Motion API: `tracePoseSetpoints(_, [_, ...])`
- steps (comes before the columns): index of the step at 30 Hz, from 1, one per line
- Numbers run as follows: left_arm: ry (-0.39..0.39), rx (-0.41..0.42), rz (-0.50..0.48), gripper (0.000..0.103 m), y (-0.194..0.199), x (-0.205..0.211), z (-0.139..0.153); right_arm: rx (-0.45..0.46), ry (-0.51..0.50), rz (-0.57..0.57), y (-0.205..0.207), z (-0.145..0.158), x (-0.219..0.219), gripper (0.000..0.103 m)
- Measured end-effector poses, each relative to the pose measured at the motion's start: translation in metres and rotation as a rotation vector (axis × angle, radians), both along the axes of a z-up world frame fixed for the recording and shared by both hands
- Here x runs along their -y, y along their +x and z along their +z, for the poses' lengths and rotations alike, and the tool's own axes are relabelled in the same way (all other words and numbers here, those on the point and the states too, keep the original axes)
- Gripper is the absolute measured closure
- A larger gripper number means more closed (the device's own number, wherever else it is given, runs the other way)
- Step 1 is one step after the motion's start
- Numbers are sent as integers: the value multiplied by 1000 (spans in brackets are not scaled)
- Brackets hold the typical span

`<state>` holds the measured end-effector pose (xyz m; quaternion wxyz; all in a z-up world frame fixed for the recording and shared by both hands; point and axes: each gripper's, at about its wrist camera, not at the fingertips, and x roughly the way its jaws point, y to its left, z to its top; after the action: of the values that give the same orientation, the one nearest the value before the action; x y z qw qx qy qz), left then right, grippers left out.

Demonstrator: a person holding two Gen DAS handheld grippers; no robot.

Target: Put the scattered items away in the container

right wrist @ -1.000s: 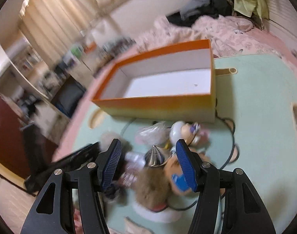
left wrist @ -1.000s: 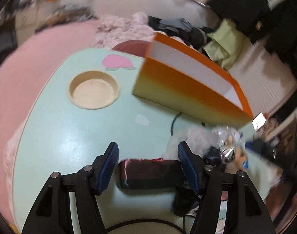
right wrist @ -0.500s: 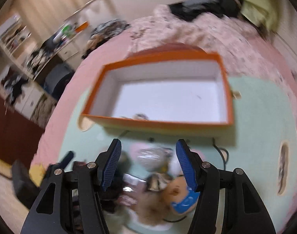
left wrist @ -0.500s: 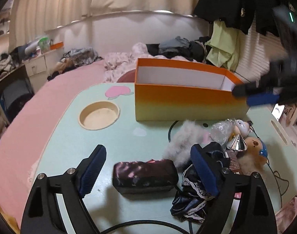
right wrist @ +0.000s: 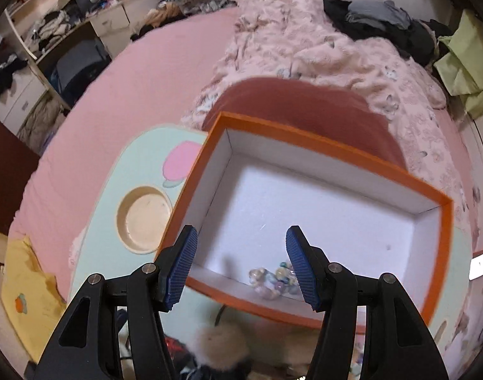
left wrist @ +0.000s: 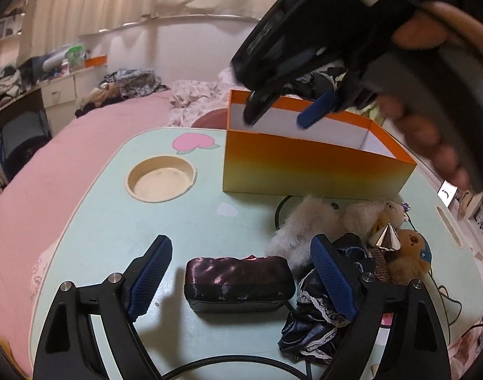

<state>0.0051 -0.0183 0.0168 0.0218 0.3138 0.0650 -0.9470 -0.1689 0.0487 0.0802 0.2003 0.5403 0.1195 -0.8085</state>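
An orange box with a white inside stands at the far side of the pale green table. My left gripper is open, its fingers on either side of a dark purple satin pouch lying on the table. My right gripper is open and empty above the orange box, and it shows over the box in the left wrist view. A clear bag of small beads lies inside the box by its near wall. A pile of items lies right of the pouch: dark lace cloth, fluffy fur, a silver cone, a bear plush.
A round cup recess is set in the table at the left. A black cable runs in front of the box. A pink bed with a crumpled blanket surrounds the table. A phone lies at the table's right.
My right gripper has moved from the pile up and over the orange box, and the bead bag now lies inside it. My left gripper has drawn back slightly from the purple pouch.
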Motion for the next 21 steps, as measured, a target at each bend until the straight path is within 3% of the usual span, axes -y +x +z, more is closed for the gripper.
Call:
tracePoseSetpoints(16, [20, 17, -3, 14, -2, 3, -2, 135, 21, -21, -11, -20, 4, 44])
tracePoseSetpoints(21, [33, 26, -2, 14, -3, 4, -4, 297, -2, -52, -26, -20, -5, 44])
